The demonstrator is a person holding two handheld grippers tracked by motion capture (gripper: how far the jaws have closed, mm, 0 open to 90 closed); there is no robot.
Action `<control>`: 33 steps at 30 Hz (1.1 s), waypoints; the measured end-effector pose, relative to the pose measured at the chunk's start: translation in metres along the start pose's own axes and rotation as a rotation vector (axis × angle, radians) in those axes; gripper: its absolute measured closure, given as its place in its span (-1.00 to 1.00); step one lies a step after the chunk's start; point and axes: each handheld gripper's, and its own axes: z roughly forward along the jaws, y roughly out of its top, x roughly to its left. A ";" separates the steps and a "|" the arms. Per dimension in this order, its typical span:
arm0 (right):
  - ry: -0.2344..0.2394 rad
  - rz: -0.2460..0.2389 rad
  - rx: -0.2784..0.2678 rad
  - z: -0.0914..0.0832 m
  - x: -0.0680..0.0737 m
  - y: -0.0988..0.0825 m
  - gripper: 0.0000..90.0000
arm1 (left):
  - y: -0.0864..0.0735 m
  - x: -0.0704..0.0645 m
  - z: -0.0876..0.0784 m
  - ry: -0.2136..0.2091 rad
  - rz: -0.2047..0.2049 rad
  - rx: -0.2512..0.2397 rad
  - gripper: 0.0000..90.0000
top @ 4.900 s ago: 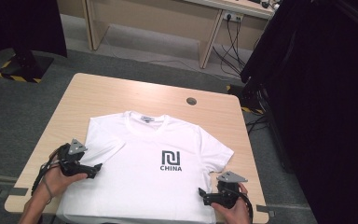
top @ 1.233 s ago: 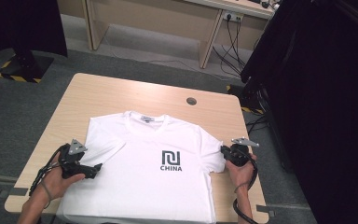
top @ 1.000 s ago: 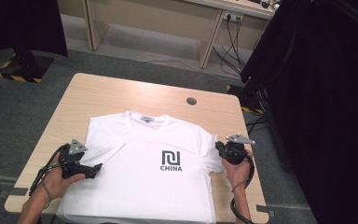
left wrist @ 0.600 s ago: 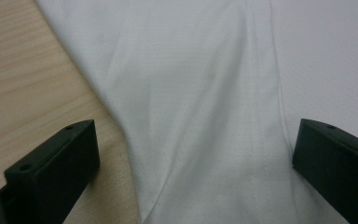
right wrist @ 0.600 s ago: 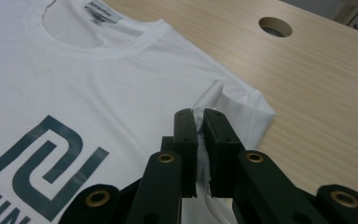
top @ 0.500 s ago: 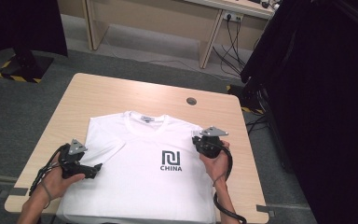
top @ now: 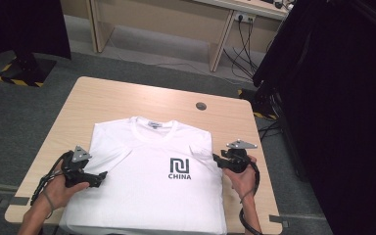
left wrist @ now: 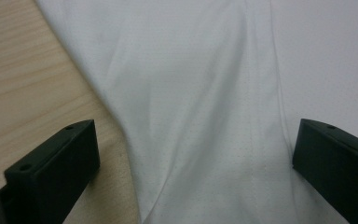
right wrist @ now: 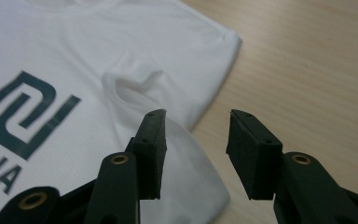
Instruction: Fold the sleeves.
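Note:
A white T-shirt point(top: 166, 196) with a dark CHINA logo point(top: 180, 168) lies flat, front up, on the wooden table point(top: 127, 98). Its right sleeve point(top: 200, 149) is folded inward onto the chest, with a small puckered crease point(right wrist: 135, 81). My right gripper point(top: 216, 159) sits just off the shirt's right edge. Its jaws have just been opening, and the right gripper point(right wrist: 196, 119) now stands open with nothing between the jaws. My left gripper point(top: 103, 176) rests over the left sleeve point(left wrist: 191, 93), wide open point(left wrist: 195, 135), with cloth lying loose below the jaws.
A round cable hole point(top: 201, 105) sits in the table behind the shirt. Bare wood point(right wrist: 307, 70) lies to the shirt's right. A light desk point(top: 215, 29) with hanging cables stands behind, and a black curtain point(top: 342, 98) hangs at the right.
The right gripper carried the right sleeve inward over the shirt, opened, and drew back to the shirt's right edge, leaving the sleeve folded in. The left gripper stayed put.

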 end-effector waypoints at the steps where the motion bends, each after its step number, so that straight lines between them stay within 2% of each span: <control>1: 0.000 0.006 0.014 0.000 -0.004 -0.005 0.24 | 0.000 0.000 0.000 -0.001 0.000 -0.001 -1.00; 5: -0.007 0.023 0.047 0.007 -0.015 -0.019 0.23 | 0.000 0.000 0.000 0.000 0.000 -0.001 -1.00; 7: 0.015 0.020 0.065 0.012 -0.018 -0.023 0.30 | 0.000 0.000 0.000 0.000 0.000 0.000 -1.00; 9: 0.043 0.012 0.062 0.015 -0.017 -0.024 0.47 | 0.000 0.000 0.000 0.000 0.000 0.000 -1.00; 12: 0.061 -0.011 0.064 0.014 -0.014 -0.024 0.74 | 0.000 0.000 0.000 0.000 0.000 0.000 -1.00; 15: 0.072 -0.033 0.057 0.012 -0.010 -0.023 0.89 | 0.000 0.000 0.000 -0.001 0.000 0.000 -1.00; 16: 0.081 -0.035 0.049 0.009 -0.008 -0.022 0.91 | 0.000 0.000 0.000 0.000 0.000 0.000 -1.00; 20: 0.096 -0.094 0.024 -0.006 0.008 -0.016 0.95 | 0.000 0.000 0.000 -0.001 0.000 0.000 -1.00; 26: 0.140 -0.179 0.021 -0.021 0.039 -0.017 0.96 | 0.000 0.000 0.000 0.000 0.000 0.000 -1.00; 31: 0.217 -0.227 0.040 -0.023 0.060 -0.021 0.88 | 0.000 0.000 0.000 0.000 0.000 -0.001 -1.00; 33: 0.226 -0.227 0.036 -0.023 0.063 -0.020 0.82 | 0.000 0.000 0.000 0.000 0.000 0.000 -1.00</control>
